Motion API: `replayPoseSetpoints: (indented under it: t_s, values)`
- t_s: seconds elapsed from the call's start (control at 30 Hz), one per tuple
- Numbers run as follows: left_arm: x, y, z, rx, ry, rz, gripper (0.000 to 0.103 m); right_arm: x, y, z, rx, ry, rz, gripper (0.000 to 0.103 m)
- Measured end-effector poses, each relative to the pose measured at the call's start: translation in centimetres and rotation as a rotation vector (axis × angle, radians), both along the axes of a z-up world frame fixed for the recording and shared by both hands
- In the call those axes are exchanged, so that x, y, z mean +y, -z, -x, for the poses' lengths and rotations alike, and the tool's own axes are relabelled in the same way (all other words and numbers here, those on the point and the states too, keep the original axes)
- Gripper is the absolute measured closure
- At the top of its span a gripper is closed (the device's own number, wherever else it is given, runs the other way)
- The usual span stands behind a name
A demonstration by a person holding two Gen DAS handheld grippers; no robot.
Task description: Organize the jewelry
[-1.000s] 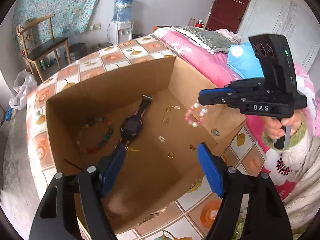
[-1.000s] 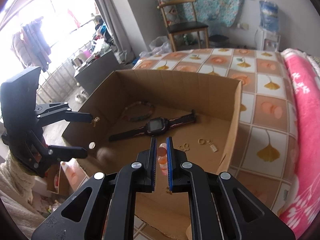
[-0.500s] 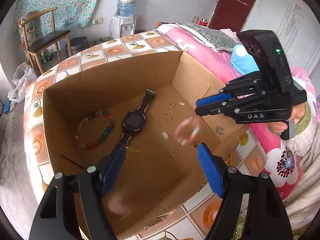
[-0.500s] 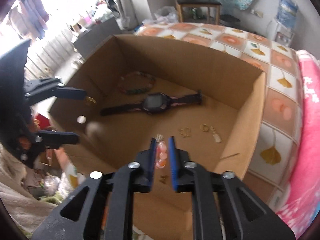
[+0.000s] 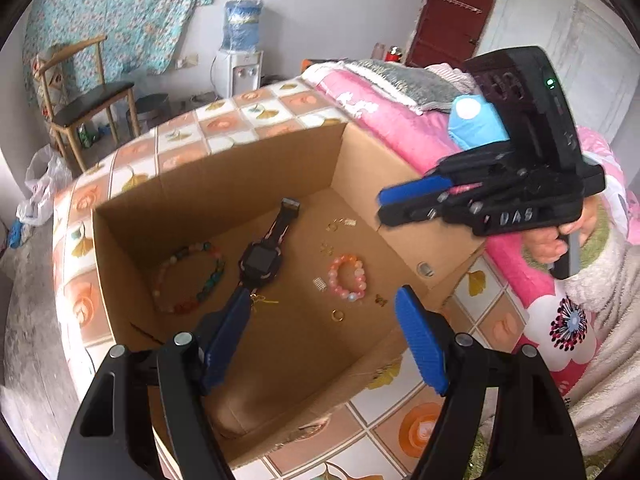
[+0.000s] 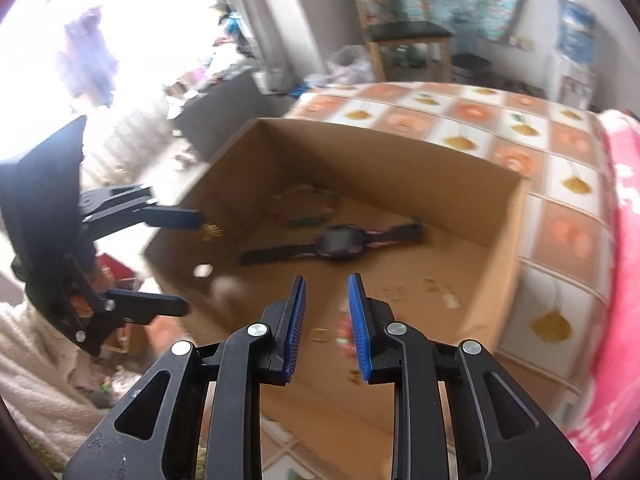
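Here, nearest the left wrist lens: left gripper (image 5: 320, 344), blue pads spread wide, nothing between them, poised over the near rim of the cardboard box (image 5: 240, 168). Just beyond the pads, on the box floor: small gold ring (image 5: 337, 314) at 12 o'clock from the gripper; pink bead bracelet (image 5: 347, 277) lying flat a little farther, flanked by a small silver spring-like piece (image 5: 319, 283) at its 9 o'clock and a tiny dark charm (image 5: 380, 300) at its 4 o'clock. Black smartwatch (image 5: 260, 258) laid out diagonally at 10 o'clock from the pink bracelet, near strap end hidden behind the left pad, a gold trinket (image 5: 262, 300) beside that end. Multicoloured bead bracelet (image 5: 188, 276) at 9 o'clock from the watch, near the left wall. More small gold pieces (image 5: 338, 224) toward the far corner (too small to name).

Above the box's right wall, at 2 o'clock: right gripper (image 5: 386, 204), held in a hand (image 5: 560, 240), jaws parting, nothing between them (narrow gap; same in the right wrist view, blurred, pink bracelet only a smear (image 6: 344, 334) on the floor below the pads).

Under the box: tiled-pattern cloth (image 5: 224, 116). Farther back: pink quilt (image 5: 392, 124) at 1 o'clock, wooden chair (image 5: 88, 92) at 10 o'clock, water dispenser (image 5: 240, 60) at 12 o'clock, dark red door (image 5: 456, 12) beyond.
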State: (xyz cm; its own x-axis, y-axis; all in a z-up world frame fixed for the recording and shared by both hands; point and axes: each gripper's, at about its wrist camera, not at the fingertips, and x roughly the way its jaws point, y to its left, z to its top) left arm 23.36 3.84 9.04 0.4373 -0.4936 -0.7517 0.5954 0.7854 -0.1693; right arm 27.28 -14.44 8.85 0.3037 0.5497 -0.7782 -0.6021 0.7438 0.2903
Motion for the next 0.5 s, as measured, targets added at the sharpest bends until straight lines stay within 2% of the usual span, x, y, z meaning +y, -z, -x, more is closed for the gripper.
replayPoseSetpoints:
  t_s: [0.23, 0.33, 0.5]
  values:
    - [-0.8, -1.8, 1.0, -0.027, 0.056, -0.016, 0.03, 2.9, -1.1, 0.6, -0.036, -0.169, -0.068, 0.08]
    - [-0.8, -2.2, 1.4, -0.007, 0.097, 0.022, 0.03, 4.3, -1.4, 0.2, -0.033, -0.258, -0.089, 0.08]
    - [-0.4, -2.7, 1.6, 0.001, 0.134, 0.035, 0.03, 5.9, -1.6, -0.4, -0.025, -0.407, -0.103, 0.08]
